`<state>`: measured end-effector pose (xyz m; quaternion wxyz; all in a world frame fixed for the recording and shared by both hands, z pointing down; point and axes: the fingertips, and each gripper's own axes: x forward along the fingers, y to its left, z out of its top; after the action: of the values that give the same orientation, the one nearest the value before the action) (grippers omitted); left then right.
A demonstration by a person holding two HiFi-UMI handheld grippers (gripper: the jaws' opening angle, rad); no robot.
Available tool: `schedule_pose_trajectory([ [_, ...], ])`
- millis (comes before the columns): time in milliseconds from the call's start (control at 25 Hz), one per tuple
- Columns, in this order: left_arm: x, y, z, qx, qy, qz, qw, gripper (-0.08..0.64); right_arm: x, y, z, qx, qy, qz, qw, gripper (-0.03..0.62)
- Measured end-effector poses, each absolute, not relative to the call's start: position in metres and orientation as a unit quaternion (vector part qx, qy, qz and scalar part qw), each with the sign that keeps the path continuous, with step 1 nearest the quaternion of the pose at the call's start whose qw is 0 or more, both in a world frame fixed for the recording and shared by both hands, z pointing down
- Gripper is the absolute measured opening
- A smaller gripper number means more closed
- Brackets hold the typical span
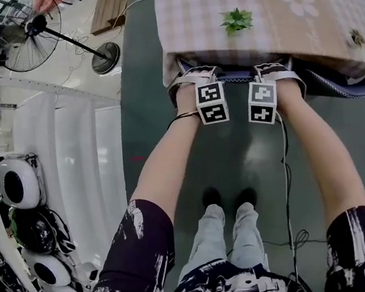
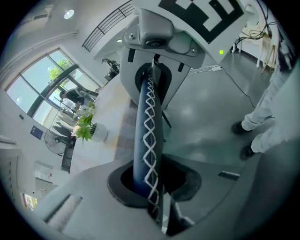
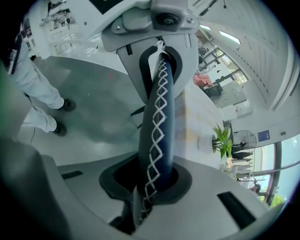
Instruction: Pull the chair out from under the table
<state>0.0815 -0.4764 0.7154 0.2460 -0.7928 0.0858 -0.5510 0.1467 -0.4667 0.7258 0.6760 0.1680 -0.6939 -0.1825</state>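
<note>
Fingers of L gripper [image 1: 194,80] & R gripper [image 1: 278,70] are clenching the chair [image 1: 342,85] by its back edge, side by side for an even pull, while it's sitting tucked under the tabletop [image 1: 307,25].

The chair [image 2: 149,136] is dark blue with white criss-cross stitching; the tablecloth [image 1: 205,12] is pale pink check; the floor [image 1: 151,112] is grey-green.
</note>
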Motion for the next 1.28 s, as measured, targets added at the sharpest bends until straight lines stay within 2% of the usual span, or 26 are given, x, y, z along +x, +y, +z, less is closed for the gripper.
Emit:
schedule_pose_trajectory([
  [280, 0.072, -0.437, 0.708, -0.793, 0.075, -0.558, 0.233, 0.051, 0.137, -0.426, 0.719, 0.155, -0.7, -0.161, 0.678, 0.043],
  [800, 0.047, -0.273, 0.715, -0.793, 0.065, -0.568, 0.211, 0.051, 0.113, -0.262, 0.726, 0.134, -0.706, -0.144, 0.68, 0.044],
  [1280, 0.024, -0.12, 0.716, -0.8, 0.045, -0.576, 0.163, 0.051, 0.089, -0.107, 0.73, 0.087, -0.716, -0.092, 0.686, 0.046],
])
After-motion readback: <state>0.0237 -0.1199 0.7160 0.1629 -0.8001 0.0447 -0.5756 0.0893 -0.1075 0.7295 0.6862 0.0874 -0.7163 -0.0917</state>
